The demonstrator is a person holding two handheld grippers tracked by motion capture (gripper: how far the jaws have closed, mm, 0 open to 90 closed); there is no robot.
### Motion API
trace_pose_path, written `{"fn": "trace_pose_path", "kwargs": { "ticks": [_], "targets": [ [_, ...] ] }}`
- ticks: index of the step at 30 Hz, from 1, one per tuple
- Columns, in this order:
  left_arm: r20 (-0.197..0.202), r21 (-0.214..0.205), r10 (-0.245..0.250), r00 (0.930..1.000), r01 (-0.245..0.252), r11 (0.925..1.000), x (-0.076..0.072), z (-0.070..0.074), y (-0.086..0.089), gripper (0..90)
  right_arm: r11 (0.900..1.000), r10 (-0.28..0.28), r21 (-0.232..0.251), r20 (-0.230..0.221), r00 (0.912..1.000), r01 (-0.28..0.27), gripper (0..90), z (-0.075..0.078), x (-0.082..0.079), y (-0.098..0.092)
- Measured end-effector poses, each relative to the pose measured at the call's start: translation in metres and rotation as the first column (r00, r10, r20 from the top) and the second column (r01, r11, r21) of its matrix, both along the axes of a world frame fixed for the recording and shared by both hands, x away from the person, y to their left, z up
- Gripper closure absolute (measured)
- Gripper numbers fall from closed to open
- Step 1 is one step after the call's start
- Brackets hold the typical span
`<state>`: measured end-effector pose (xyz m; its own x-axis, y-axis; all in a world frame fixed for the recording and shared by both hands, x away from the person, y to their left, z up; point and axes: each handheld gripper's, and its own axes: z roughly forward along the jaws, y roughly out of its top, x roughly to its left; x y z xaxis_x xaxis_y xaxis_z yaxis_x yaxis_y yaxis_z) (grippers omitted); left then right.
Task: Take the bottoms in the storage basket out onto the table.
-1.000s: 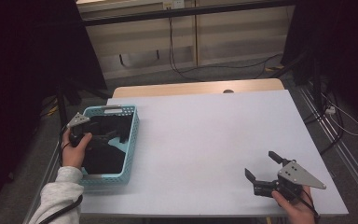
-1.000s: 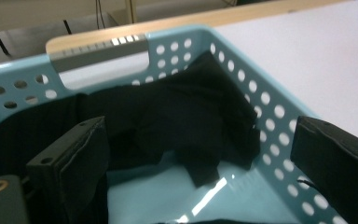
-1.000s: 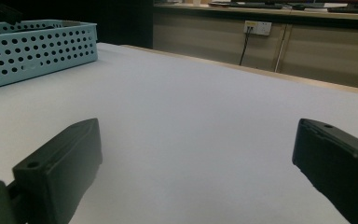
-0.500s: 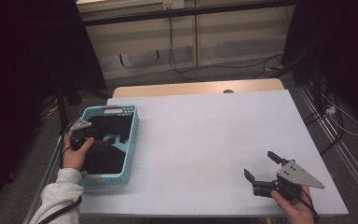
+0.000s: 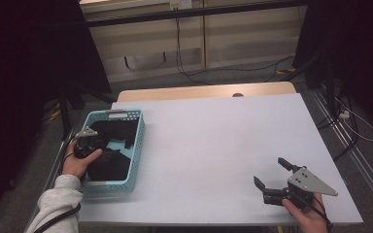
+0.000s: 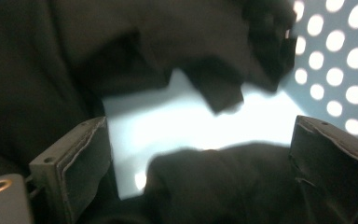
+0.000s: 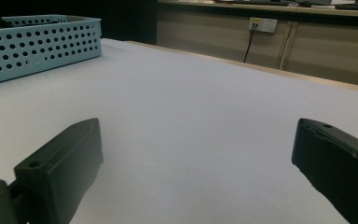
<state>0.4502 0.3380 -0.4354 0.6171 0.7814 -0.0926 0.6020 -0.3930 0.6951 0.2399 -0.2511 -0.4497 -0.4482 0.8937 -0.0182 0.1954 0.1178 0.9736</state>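
Nearest, right gripper [image 5: 271, 181]: matte black jaws spread wide, nothing between them, resting low at the near right of the white table [image 5: 213, 145], likely waiting its turn. Left gripper [image 6: 200, 172]: jaws parted, lowered into the basket [image 5: 137, 145], straddling a fold of black cloth [image 6: 223, 186], seemingly poised to pinch. Cloth soft, crumpled, heaped inside. Basket pale blue plastic, rectangular, perforated walls, at the table's left edge. Beyond, beige wall panels.

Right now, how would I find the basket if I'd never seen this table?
Look at the white table and go to its left edge. There sits the light blue basket with round holes in its walls and black cloth inside, where the left gripper reaches in. Nothing else on the table is blue.
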Motion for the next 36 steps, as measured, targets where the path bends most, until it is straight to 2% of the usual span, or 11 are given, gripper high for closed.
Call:
{"fn": "trace_pose_path", "kwargs": {
  "ticks": [2, 6, 8, 10, 14, 20, 23, 25, 27, 30, 36],
  "targets": [
    [-0.017, 0.024, -0.004, 0.9998, 0.004, 0.9997, 0.001, -0.003, -0.001, 6.0, 1.0000, 0.003, -0.002, 0.000, 1.0000, -0.003, 0.7, 0.000, 0.000, 0.000],
    [-0.065, 0.020, 0.013, 0.9978, -0.011, 0.9997, 0.002, -0.008, -0.003, 6.7, 1.0000, 0.002, -0.001, -0.001, 1.0000, -0.002, 0.8, 0.000, 0.000, 0.000],
    [-0.075, 0.047, 0.009, 0.9971, -0.005, 0.9989, 0.003, -0.010, -0.004, 9.1, 1.0000, 0.005, 0.001, -0.003, 1.0000, -0.005, 0.8, 0.000, 0.000, 0.000],
    [-0.093, 0.046, 0.013, 0.9956, -0.009, 0.9989, 0.003, -0.012, -0.005, 11.3, 1.0000, 0.010, -0.003, -0.005, 0.9999, -0.010, 0.8, 0.000, 0.000, 0.000],
    [-0.069, 0.044, 0.009, 0.9975, -0.006, 0.9990, 0.001, -0.012, -0.004, 24.3, 0.9999, 0.012, -0.004, -0.007, 0.9999, -0.012, 0.9, 0.000, -0.001, 0.000],
    [-0.064, 0.059, -0.006, 0.9979, 0.010, 0.9982, 0.003, -0.009, -0.009, 51.2, 0.9999, 0.015, -0.006, -0.006, 0.9999, -0.015, 1.4, -0.001, 0.000, 0.001],
    [-0.065, 0.058, -0.037, 0.9972, 0.041, 0.9975, 0.005, -0.008, -0.014, 69.8, 0.9999, 0.015, -0.008, -0.005, 0.9999, -0.015, 1.5, 0.000, 0.001, 0.002],
    [-0.074, 0.049, -0.027, 0.9969, 0.031, 0.9983, 0.006, -0.009, -0.018, 79.1, 0.9999, 0.015, -0.008, -0.005, 0.9999, -0.015, 1.6, 0.000, 0.001, 0.002],
    [-0.092, 0.039, -0.005, 0.9957, 0.009, 0.9992, 0.008, -0.008, -0.021, 81.9, 0.9999, 0.015, -0.009, -0.006, 0.9999, -0.015, 1.6, -0.001, 0.001, 0.001],
    [-0.098, 0.058, 0.001, 0.9952, 0.005, 0.9983, 0.013, -0.004, -0.024, 83.4, 0.9999, 0.013, -0.005, -0.008, 0.9999, -0.013, 1.6, -0.001, 0.001, 0.001],
    [-0.023, -0.013, 0.052, 0.9984, -0.052, 0.9986, 0.026, 0.020, -0.021, 84.1, 1.0000, -0.001, -0.003, -0.009, 1.0000, 0.001, 1.6, -0.001, 0.000, -0.001]
  ]
}}
